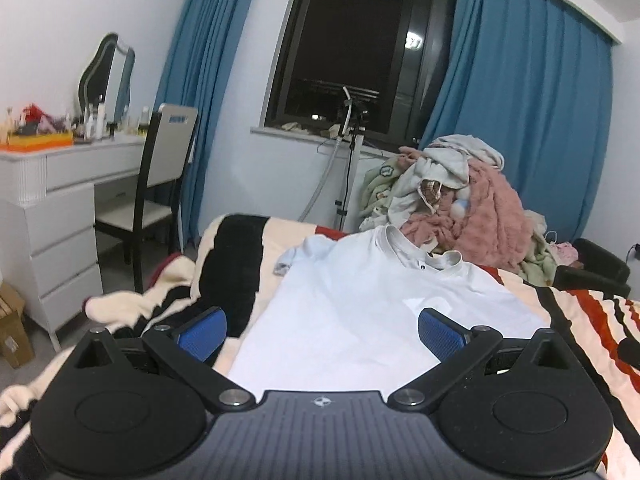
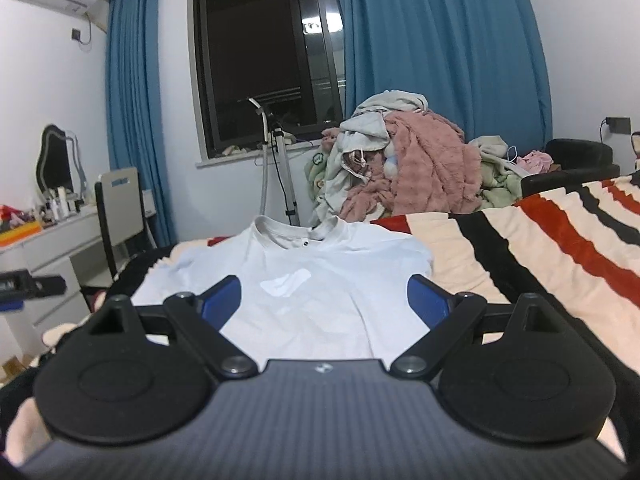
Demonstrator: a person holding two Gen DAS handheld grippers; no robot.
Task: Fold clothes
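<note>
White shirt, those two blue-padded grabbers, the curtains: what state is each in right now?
White collared shirt: spread flat on the striped fleece blanket, unfolded.
Left gripper: open, holding nothing.
Right gripper: open, holding nothing.
Blue curtains: drawn apart.
Heap of pink and grey clothes: piled, unfolded.

One white shirt [image 1: 360,304], two blue curtains [image 1: 520,80], one chair [image 1: 160,184].

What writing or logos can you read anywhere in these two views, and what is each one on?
No readable words anywhere.
White shirt: pale chest print, a shape, no letters.
Chair back: blue mark, too blurred.
Green blanket: cartoon patch, too small.
Left gripper and right gripper: round emblem only, no letters.
</note>
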